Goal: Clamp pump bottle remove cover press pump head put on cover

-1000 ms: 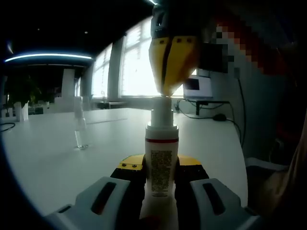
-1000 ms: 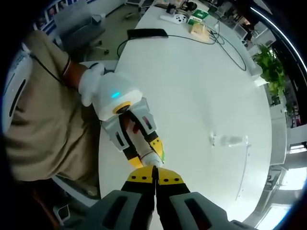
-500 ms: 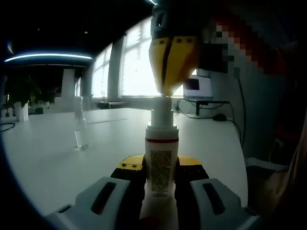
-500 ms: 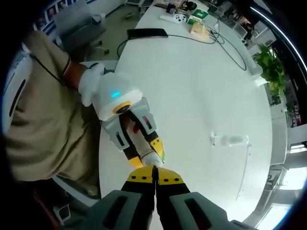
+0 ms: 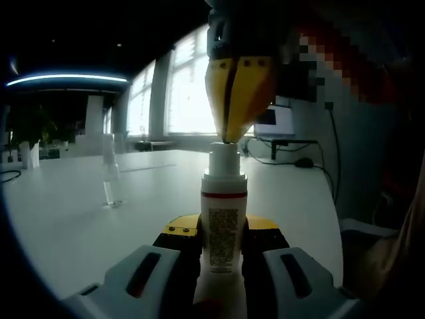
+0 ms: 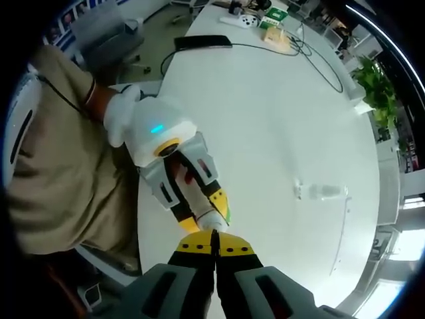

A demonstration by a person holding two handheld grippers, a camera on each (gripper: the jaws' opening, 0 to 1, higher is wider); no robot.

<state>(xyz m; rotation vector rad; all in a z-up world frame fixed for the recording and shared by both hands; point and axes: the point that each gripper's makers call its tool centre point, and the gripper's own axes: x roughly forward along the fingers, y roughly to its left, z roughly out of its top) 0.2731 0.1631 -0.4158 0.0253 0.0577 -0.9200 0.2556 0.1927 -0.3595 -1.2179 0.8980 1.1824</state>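
Pump bottle (image 5: pixel 224 222) clamped upright by left gripper (image 5: pixel 222 242) (right gripper (image 5: pixel 231 133), jaws together, atop).

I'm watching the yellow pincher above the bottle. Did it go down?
Yes. In the left gripper view the right gripper, shut, has dropped closer onto the pump bottle, which stays put against the table.

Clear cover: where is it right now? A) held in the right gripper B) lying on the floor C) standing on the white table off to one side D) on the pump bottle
C: the clear cover stands upright on the white table, apart from the pump bottle clamped in the left gripper; the right gripper has its shut tips on the pump head.
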